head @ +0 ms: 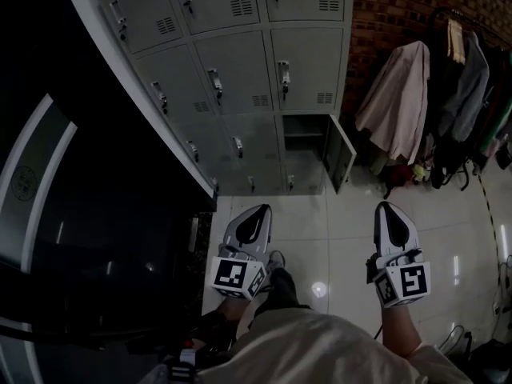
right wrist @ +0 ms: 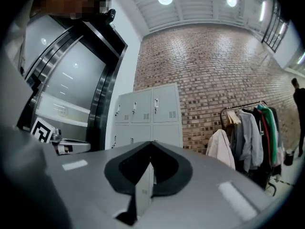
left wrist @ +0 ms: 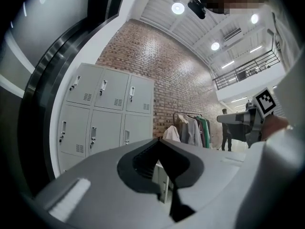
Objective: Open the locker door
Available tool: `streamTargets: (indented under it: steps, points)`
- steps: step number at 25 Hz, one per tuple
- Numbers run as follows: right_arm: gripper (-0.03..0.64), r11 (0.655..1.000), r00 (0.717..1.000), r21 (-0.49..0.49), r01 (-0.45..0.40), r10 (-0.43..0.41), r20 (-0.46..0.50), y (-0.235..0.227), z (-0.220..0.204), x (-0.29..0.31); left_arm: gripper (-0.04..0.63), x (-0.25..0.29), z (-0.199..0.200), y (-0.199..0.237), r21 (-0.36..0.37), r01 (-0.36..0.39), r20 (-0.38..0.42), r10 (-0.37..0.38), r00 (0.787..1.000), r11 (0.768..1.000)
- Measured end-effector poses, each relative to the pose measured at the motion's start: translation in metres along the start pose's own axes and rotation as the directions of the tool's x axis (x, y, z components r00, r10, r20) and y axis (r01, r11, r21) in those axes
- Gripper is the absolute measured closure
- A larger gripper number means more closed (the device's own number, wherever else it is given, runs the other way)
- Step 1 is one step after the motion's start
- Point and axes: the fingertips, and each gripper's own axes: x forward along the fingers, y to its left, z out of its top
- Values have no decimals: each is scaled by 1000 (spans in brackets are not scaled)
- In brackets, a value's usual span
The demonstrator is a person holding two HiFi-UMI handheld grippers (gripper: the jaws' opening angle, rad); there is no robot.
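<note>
A bank of grey lockers stands against the wall ahead of me. The bottom right locker is open, and its door swings out to the right. The other doors are closed, each with a small latch handle. My left gripper and right gripper hang side by side over the tiled floor, well short of the lockers. Both are shut with nothing between their jaws. In the left gripper view the lockers rise beyond the closed tips of the left gripper. In the right gripper view the lockers stand beyond the right gripper.
A dark glass-and-black wall unit juts out on the left beside the lockers. A clothes rack with hanging coats stands on the right against the brick wall. A person stands far off. Pale floor tiles lie between me and the lockers.
</note>
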Motion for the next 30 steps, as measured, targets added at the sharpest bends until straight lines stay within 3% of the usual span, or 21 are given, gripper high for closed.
streamTargets:
  steps: [5,11,23,30]
  points:
    - [615,1000,1000,23,10,-10,-2,12,32,-75,540,-49,34,-63,23,14,-1,-14,1000,1000]
    - [615,999,1000,32,8,-9,30,30,80,-127,540,-91,77,-105,40,35,0,-35,999,999]
    - [615,999,999,37,35,-36,22,68,105,-168,540,-144,111,-114,56,60,8,-60,998,997]
    - [615,999,1000,46,23,-24,21,101,105,-160,540,-173,112,-90,60,54,-30,-53,998,997]
